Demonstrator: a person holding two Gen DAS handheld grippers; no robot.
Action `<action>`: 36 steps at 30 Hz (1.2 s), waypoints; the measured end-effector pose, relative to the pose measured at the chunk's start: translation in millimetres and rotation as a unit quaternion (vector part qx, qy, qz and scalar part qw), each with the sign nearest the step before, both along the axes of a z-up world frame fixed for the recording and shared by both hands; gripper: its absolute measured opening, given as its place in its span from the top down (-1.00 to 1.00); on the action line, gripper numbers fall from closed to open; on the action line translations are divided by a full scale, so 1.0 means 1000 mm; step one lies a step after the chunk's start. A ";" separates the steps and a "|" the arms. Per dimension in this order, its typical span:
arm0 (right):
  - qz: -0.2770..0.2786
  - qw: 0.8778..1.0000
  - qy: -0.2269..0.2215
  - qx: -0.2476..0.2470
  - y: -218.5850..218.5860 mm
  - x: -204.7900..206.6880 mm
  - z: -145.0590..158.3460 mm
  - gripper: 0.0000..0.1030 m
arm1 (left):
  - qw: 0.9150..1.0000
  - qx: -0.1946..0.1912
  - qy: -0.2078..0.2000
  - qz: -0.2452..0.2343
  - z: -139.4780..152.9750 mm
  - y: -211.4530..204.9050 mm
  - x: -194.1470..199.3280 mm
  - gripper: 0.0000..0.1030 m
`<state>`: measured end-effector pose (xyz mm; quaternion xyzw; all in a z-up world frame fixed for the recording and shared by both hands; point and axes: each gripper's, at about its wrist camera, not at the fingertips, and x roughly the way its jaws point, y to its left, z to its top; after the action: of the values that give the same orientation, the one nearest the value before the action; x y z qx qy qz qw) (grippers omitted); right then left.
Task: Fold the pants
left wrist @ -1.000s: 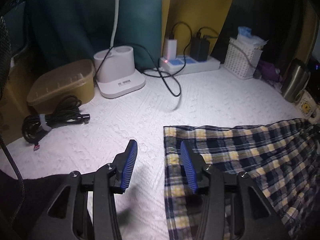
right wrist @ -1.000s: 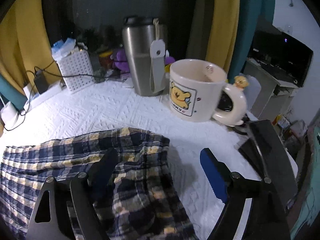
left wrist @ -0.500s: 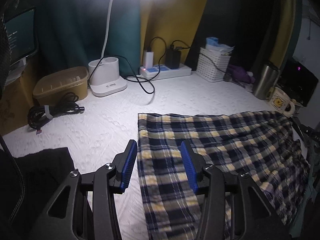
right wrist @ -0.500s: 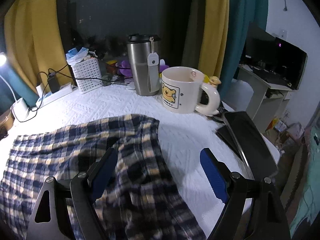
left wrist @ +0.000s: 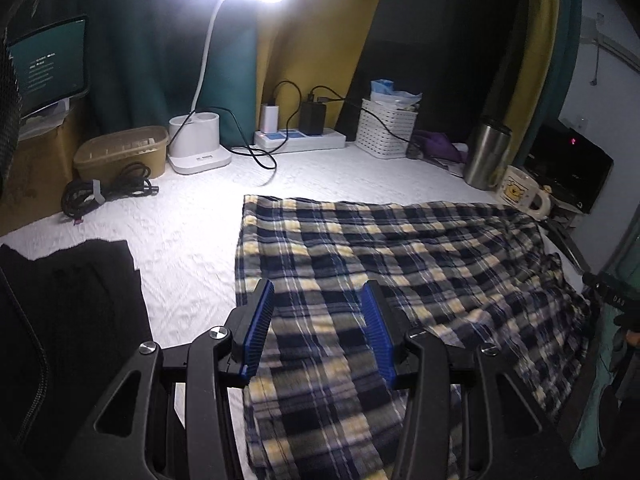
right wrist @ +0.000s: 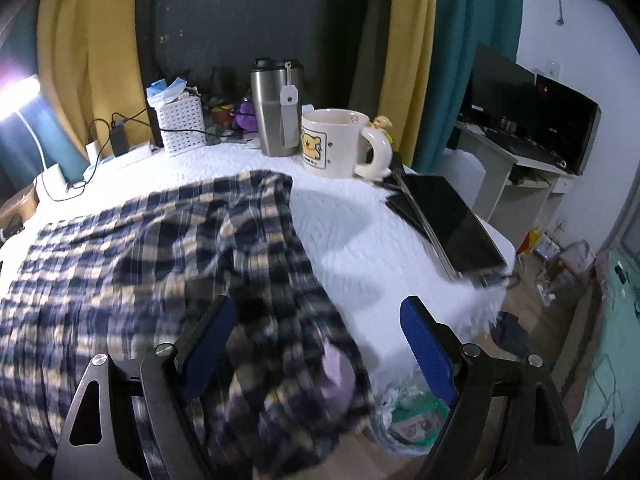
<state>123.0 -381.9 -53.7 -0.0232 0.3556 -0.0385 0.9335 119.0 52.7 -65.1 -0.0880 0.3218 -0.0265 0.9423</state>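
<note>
So the tabletop (left wrist: 192, 248) is covered in a white textured cloth, lit hard by a white gooseneck desk lamp (left wrist: 200, 148) at the back. Yellow and teal curtains (right wrist: 416, 60) hang behind it. Along the back edge there's a white power strip (left wrist: 300, 138) with chargers plugged in, a white perforated plastic basket (left wrist: 386, 128), a steel travel tumbler (right wrist: 276, 112) and a cream mug with a cartoon bear on it (right wrist: 340, 144) just beside the tumbler. A tan plastic tub (left wrist: 120, 152) and a coiled black cable (left wrist: 104, 194) sit off at the left, and a dark tablet or laptop (right wrist: 444, 224) lies at the right edge, near the mug.

The navy-and-yellow plaid pants (left wrist: 400, 280) are spread flat across most of the tabletop, with the right end bunched up and drooping over the near edge.

The left tool (left wrist: 320, 332) hangs over the pants' left end, its blue pads apart with nothing between them; can't tell if it's touching the fabric. The right tool (right wrist: 320, 344) is spread much wider, gripping nothing, hovering over the rumpled right end near the tabletop's edge.
</note>
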 end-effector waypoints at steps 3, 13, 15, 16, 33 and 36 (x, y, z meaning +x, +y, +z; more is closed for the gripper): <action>-0.002 1.000 -0.004 -0.002 -0.005 -0.021 -0.002 -0.66 | 1.000 0.000 -0.003 -0.003 0.000 -0.005 -0.011 0.12; 0.001 1.000 0.017 -0.002 -0.009 -0.076 -0.031 -0.66 | 1.000 -0.012 -0.003 -0.002 -0.005 -0.019 -0.039 0.12; 0.007 1.000 0.026 0.004 -0.007 -0.086 -0.040 -0.66 | 1.000 -0.012 0.000 -0.003 -0.007 -0.020 -0.044 0.12; 0.010 1.000 0.030 0.005 -0.005 -0.091 -0.043 -0.66 | 1.000 -0.011 0.002 -0.002 -0.007 -0.021 -0.046 0.12; 0.068 0.996 0.058 -0.014 0.045 -0.111 -0.084 -0.66 | 1.000 -0.019 0.001 -0.017 -0.016 -0.024 -0.067 -0.19; 0.076 0.996 0.033 -0.026 0.050 -0.108 -0.066 -0.66 | 1.000 -0.021 0.002 -0.023 -0.017 -0.025 -0.068 -0.20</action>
<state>14.8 -331.6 -120.0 -0.0760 0.3821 0.0242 0.9207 51.4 27.2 -81.8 -0.1008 0.3245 -0.0549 0.9389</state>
